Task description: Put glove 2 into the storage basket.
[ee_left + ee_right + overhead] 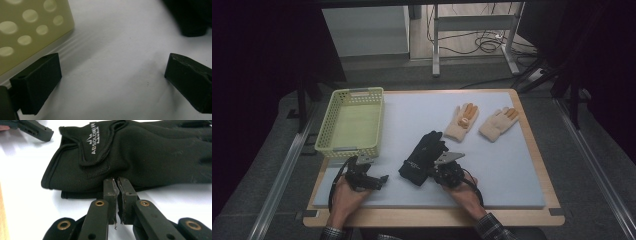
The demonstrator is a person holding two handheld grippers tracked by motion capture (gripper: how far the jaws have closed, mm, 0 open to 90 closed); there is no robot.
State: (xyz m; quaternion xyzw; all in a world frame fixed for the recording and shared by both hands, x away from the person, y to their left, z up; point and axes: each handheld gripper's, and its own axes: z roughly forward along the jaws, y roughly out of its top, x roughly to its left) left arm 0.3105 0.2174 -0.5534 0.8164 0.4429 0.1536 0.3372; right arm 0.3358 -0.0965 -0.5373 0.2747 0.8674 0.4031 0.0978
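A black glove (423, 156) with white lettering on its cuff lies on the pale mat (512, 170) in the middle; it looks like a stacked pair (140, 152). My right gripper (435, 171) sits at the glove's near side. Its jaws are shut (117, 182) with the tips against the glove's edge, and no fabric shows between them. My left gripper (380, 180) rests low on the mat by the basket's near corner. It is open (112, 80) with only bare mat between its fingers. The cuff of the black glove (192, 22) is at the upper right there.
A yellow-green perforated basket (328, 120) stands at the mat's left, its wall (30, 27) close to the left gripper. Two beige gloves with orange fingertips (462, 121) (498, 123) lie at the back right. The left gripper's jaw (37, 130) shows beyond the cuff.
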